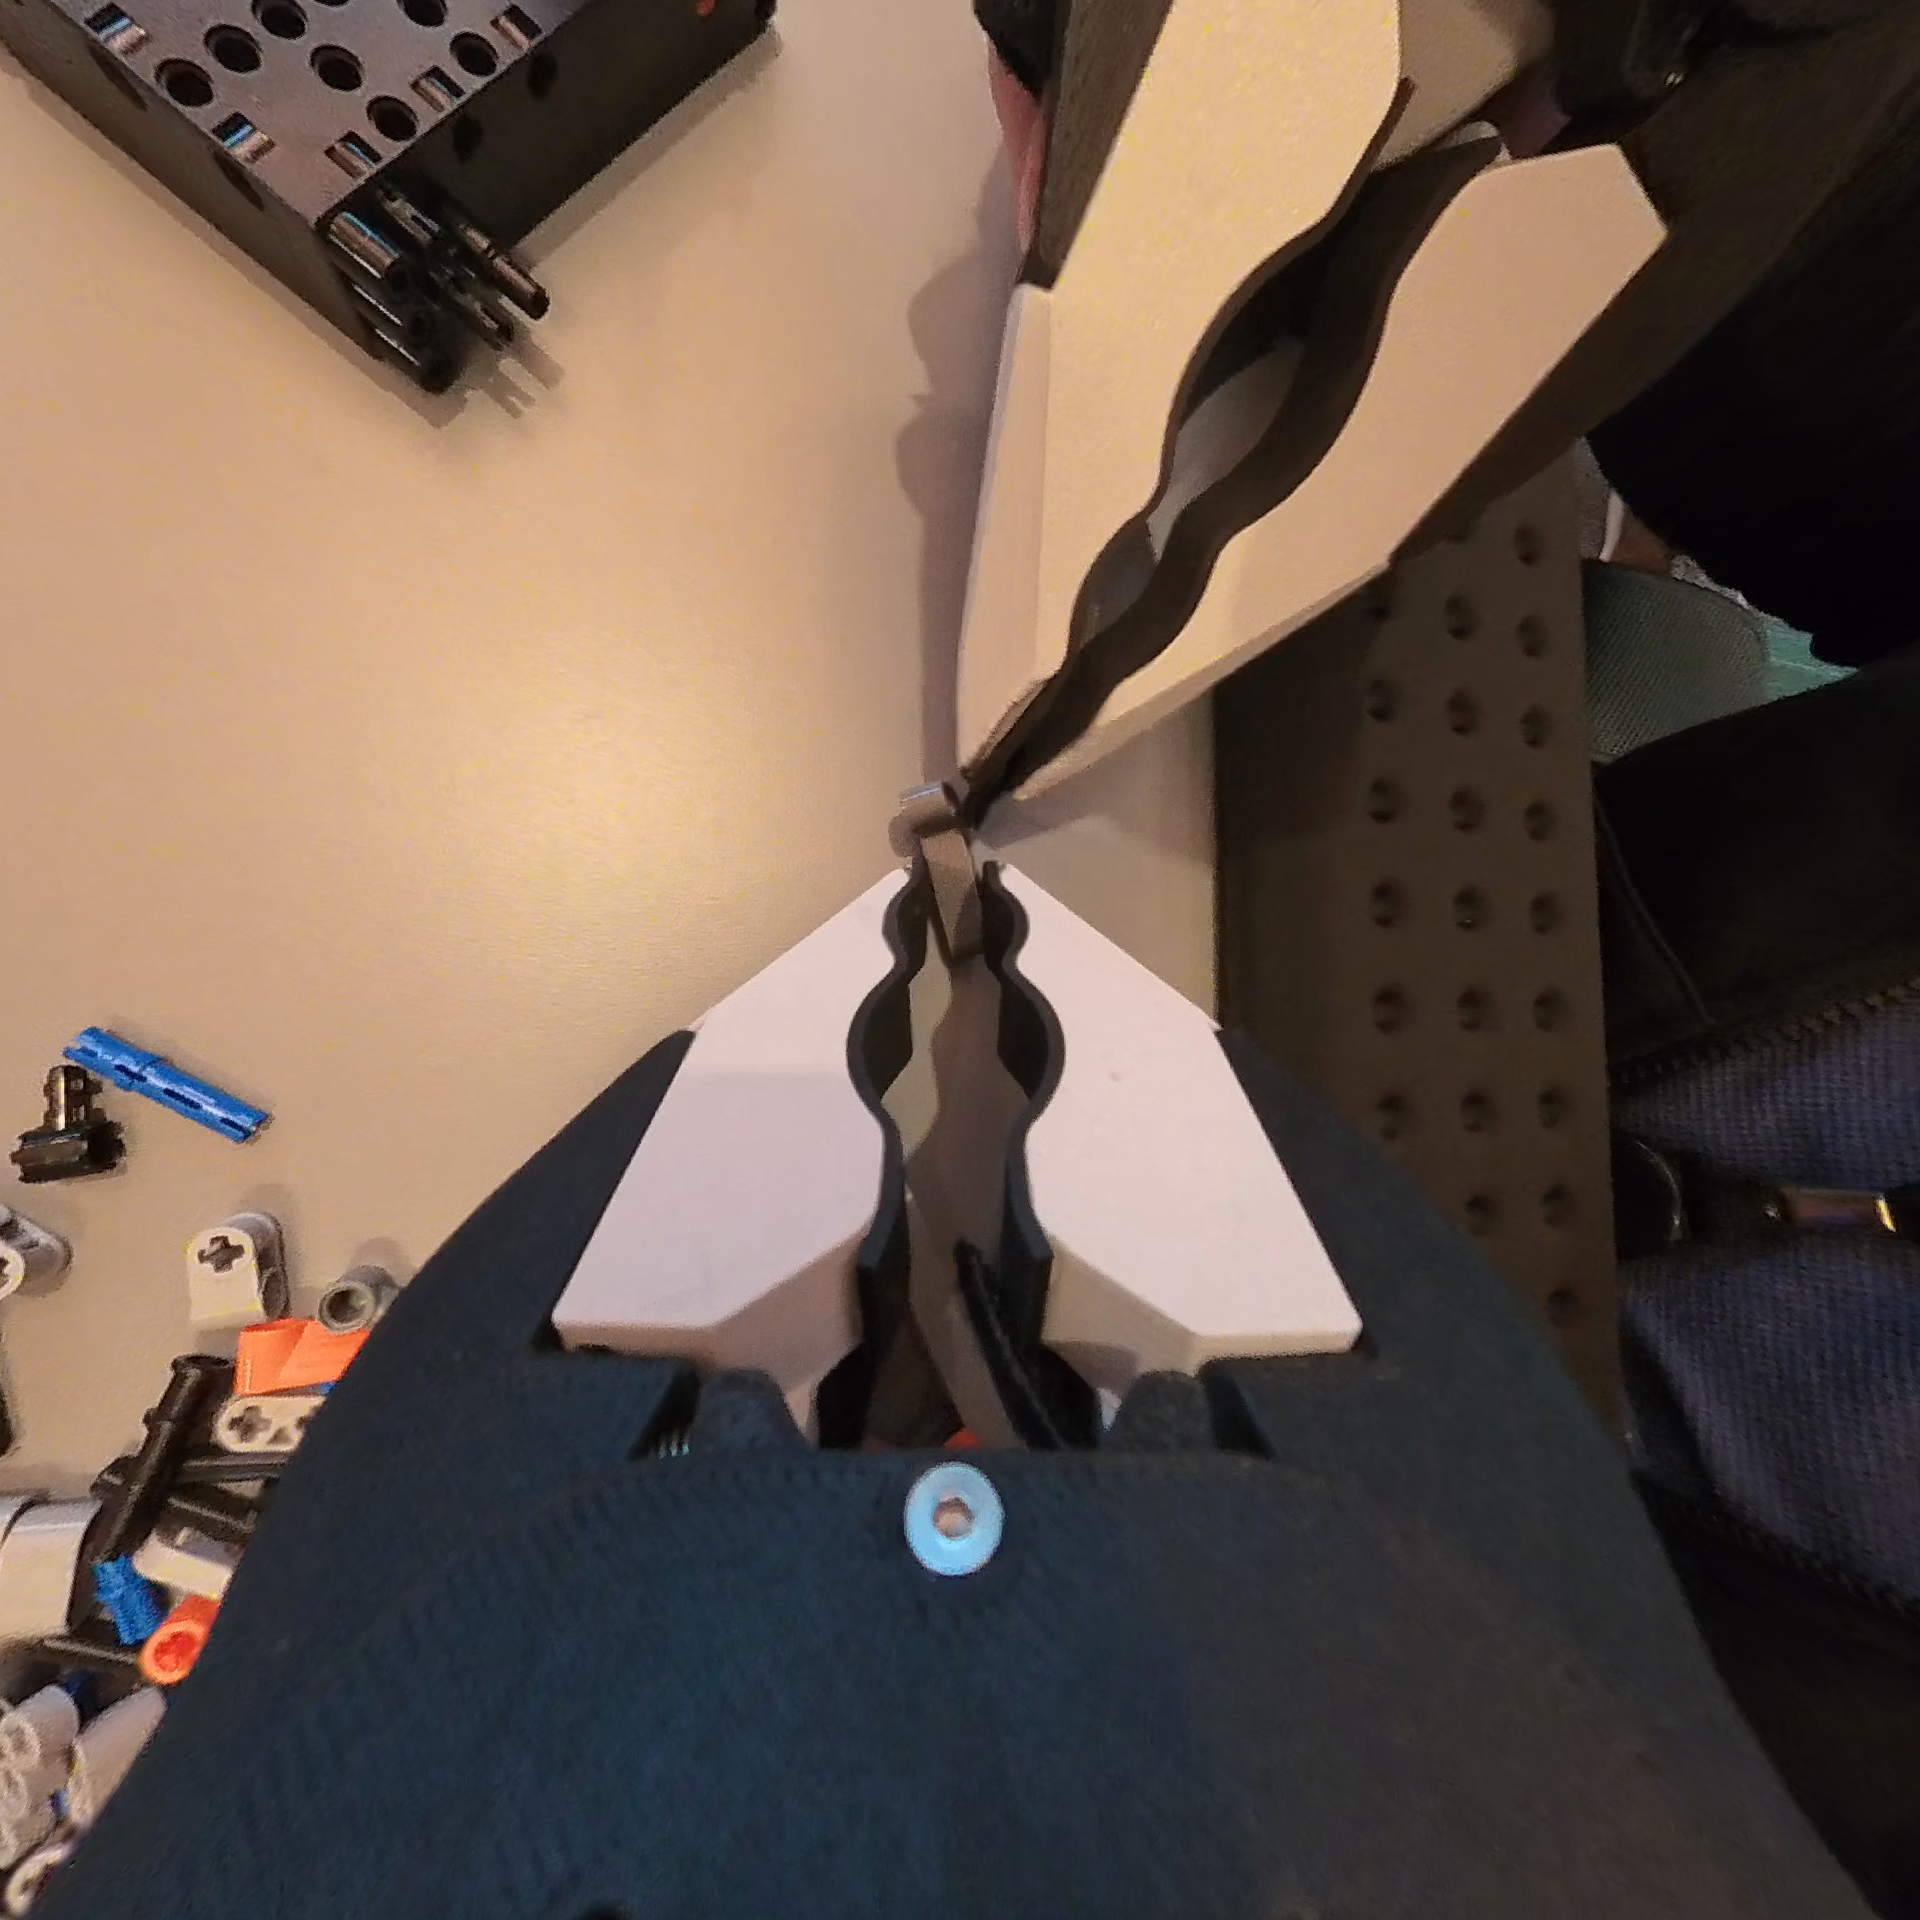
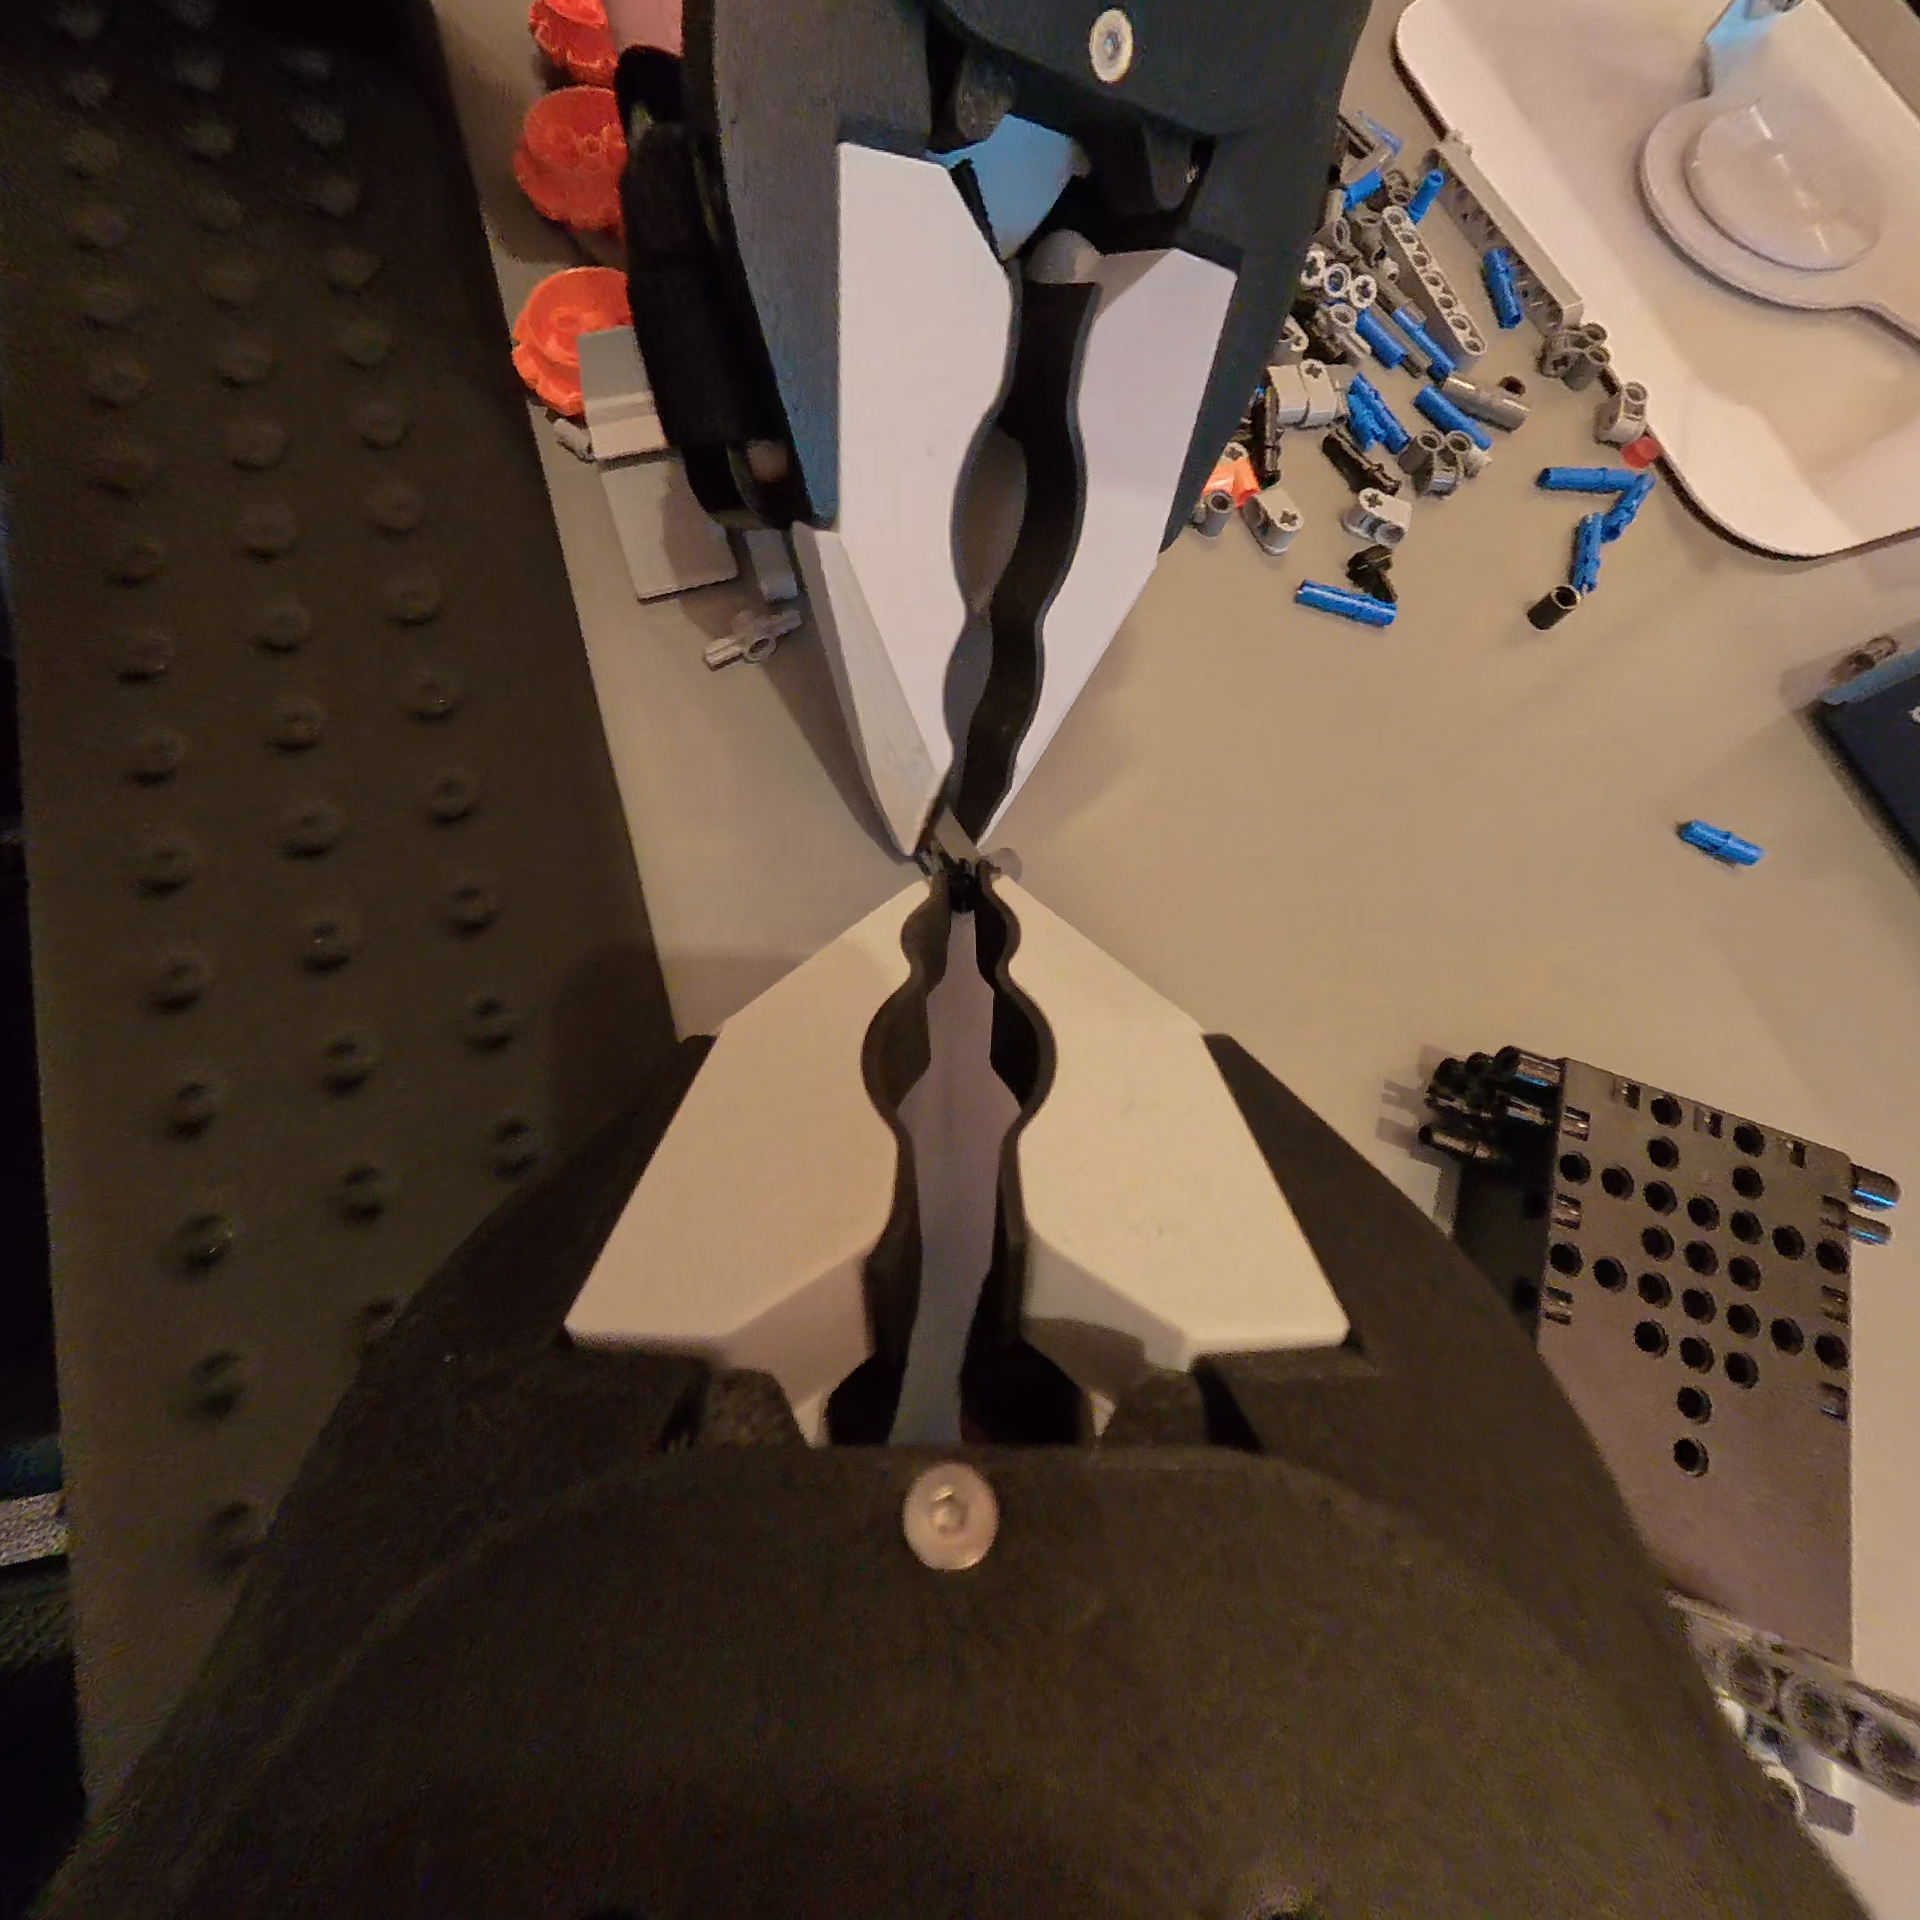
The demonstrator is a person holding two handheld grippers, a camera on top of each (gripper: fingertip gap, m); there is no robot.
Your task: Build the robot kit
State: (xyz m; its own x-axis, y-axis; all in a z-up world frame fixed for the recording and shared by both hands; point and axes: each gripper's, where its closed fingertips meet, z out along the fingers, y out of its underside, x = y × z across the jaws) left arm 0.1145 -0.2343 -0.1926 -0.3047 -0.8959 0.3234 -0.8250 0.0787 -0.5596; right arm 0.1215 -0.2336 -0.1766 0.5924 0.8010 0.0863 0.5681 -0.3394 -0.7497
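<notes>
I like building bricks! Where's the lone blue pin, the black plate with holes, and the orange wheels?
lone blue pin (image 2: 1720, 841), right wrist view, its middle.
black plate with holes (image 2: 1704, 1257), right wrist view, its top face.
orange wheels (image 2: 566, 338), right wrist view, nearest wheel.

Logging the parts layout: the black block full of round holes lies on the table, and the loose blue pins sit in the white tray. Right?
Not quite. The black block does lie on the table, but the blue pins lie loose on the table beside the white tray, as the right wrist view shows.

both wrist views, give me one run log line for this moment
left gripper: shut on grey part | right gripper: shut on small dark piece | tips meet above table | black plate and loose pieces aside
</notes>
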